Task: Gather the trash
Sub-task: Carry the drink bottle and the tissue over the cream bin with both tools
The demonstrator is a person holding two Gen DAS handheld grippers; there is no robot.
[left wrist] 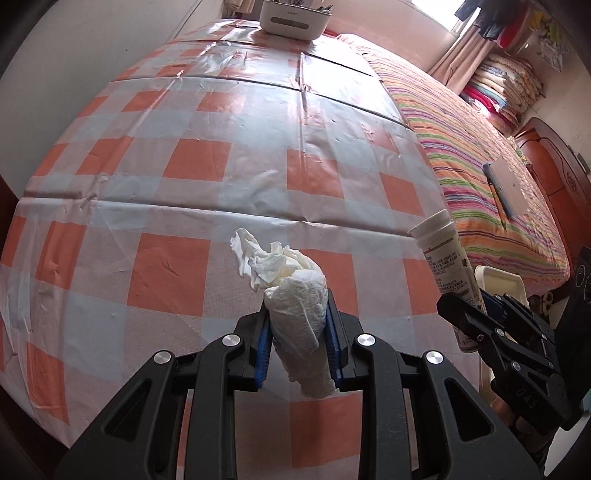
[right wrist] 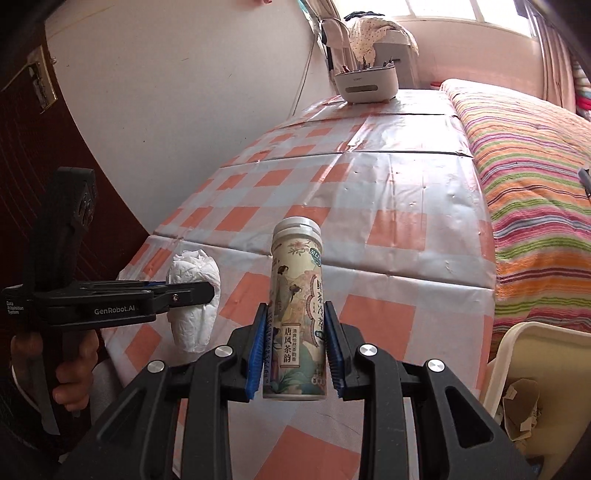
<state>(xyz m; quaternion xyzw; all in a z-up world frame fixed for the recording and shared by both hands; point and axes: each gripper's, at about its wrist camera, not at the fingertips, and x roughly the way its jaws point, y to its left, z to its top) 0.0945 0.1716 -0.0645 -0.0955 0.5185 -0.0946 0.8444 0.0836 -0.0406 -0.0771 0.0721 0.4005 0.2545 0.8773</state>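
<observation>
My left gripper (left wrist: 297,325) is shut on a crumpled white tissue wad (left wrist: 295,295) and holds it above the checked tablecloth (left wrist: 184,155). It also shows in the right wrist view (right wrist: 192,293), with the tissue (right wrist: 194,299) between its fingers. My right gripper (right wrist: 295,339) is shut on an upright tea bottle (right wrist: 297,317) with a white cap and a printed label. In the left wrist view the right gripper (left wrist: 476,317) holds that bottle (left wrist: 445,258) at the table's right edge.
A cream trash bin (right wrist: 532,362) with paper scraps stands at the lower right, beside the table; its rim shows in the left wrist view (left wrist: 498,280). A white organizer box (left wrist: 293,20) sits at the table's far end. A striped bed (left wrist: 480,147) lies on the right.
</observation>
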